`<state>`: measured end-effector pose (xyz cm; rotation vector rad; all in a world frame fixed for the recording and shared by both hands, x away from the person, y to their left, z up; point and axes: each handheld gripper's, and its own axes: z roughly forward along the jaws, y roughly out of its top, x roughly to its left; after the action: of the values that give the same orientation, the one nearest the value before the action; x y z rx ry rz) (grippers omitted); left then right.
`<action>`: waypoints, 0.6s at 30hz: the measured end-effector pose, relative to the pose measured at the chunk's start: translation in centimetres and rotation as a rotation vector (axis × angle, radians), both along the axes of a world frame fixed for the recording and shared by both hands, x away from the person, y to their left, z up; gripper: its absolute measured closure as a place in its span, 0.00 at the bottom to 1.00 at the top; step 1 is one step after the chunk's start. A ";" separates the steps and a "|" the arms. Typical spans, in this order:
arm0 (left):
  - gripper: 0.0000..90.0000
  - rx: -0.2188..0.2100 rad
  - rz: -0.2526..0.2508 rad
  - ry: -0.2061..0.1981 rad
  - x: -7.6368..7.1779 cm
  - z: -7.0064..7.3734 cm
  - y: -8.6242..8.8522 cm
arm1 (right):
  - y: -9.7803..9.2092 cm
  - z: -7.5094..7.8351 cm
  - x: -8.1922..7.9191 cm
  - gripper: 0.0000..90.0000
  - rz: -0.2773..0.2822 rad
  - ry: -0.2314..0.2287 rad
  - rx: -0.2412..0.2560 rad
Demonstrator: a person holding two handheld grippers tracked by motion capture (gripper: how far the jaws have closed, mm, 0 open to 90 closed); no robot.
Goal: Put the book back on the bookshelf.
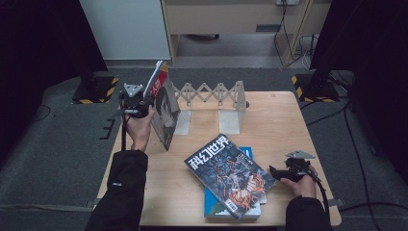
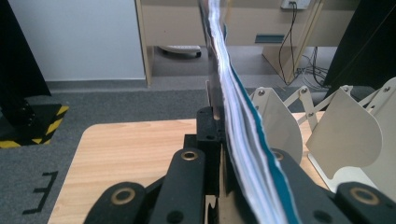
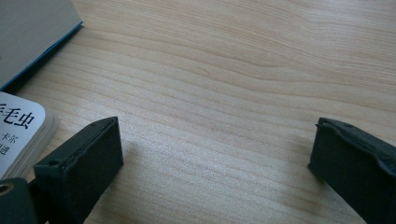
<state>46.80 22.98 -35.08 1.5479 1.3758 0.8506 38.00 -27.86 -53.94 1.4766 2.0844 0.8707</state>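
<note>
My left gripper (image 1: 136,103) is clamped on the edge of a magazine (image 1: 164,109), holding it upright at the far left of the table (image 1: 274,120), just left of the white expanding rack (image 1: 211,96). My right gripper (image 1: 281,172) rests with jaws wide apart over bare wood, near right, beside the stacked magazines (image 1: 230,177).

1. This looks like a test room or lab, not a home.
2. A small light wooden desk (image 1: 269,103) stands alone on a grey carpet floor (image 1: 57,144).
3. Black stands with yellow and black striped feet (image 1: 308,85) sit at the desk's far corners.
4. Dark black curtains (image 1: 38,38) hang on both sides.
5. Black cables (image 1: 356,144) run over the floor, and some go up to a wall plug (image 1: 286,2).
</note>
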 end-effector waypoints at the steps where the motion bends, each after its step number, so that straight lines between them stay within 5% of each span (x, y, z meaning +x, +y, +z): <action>1: 0.93 0.001 -0.002 -0.002 -0.1 0.0 0.1 | 0.0 0.0 0.0 0.03 0.000 0.001 0.001; 11: 0.79 -0.006 -0.020 -0.042 -1.4 0.9 0.7 | 0.0 0.0 0.0 0.03 0.000 0.001 0.001; 18: 0.61 -0.070 -0.131 -0.070 -2.8 1.0 1.2 | 0.0 0.0 0.0 0.03 0.000 -0.001 0.000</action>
<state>44.01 24.18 -34.11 1.5225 1.2278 0.7612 38.01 -27.86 -53.94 1.4763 2.0840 0.8715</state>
